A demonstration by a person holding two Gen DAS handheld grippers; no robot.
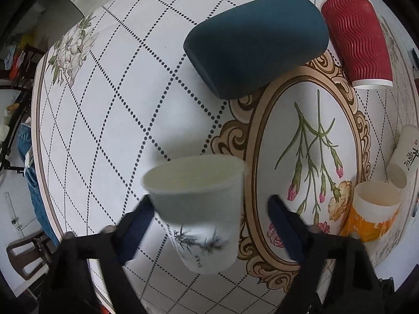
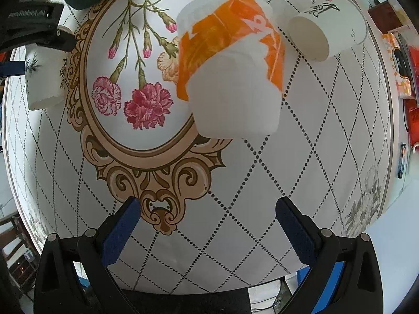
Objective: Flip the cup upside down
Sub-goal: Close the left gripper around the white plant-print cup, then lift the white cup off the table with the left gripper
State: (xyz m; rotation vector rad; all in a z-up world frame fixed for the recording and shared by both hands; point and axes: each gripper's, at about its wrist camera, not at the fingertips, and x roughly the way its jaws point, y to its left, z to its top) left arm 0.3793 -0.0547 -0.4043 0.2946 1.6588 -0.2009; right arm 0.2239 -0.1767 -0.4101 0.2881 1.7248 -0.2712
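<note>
A white paper cup with an ink bamboo print (image 1: 201, 209) stands upright, mouth up, between the fingers of my left gripper (image 1: 209, 209). The jaws are wide apart; the left finger (image 1: 138, 219) is close to the cup wall, the right finger is clear of it. The same cup shows at the left edge of the right wrist view (image 2: 43, 78). My right gripper (image 2: 207, 222) is open and empty above the tablecloth. In front of it an orange-and-white cup (image 2: 230, 65) stands bottom up.
A dark teal cushion-like object (image 1: 256, 41) lies at the back. A red ribbed cup (image 1: 358, 39) stands bottom up beside it. A white cup with black calligraphy (image 2: 327, 26) lies on its side. The round table's edge (image 1: 39, 136) is at the left.
</note>
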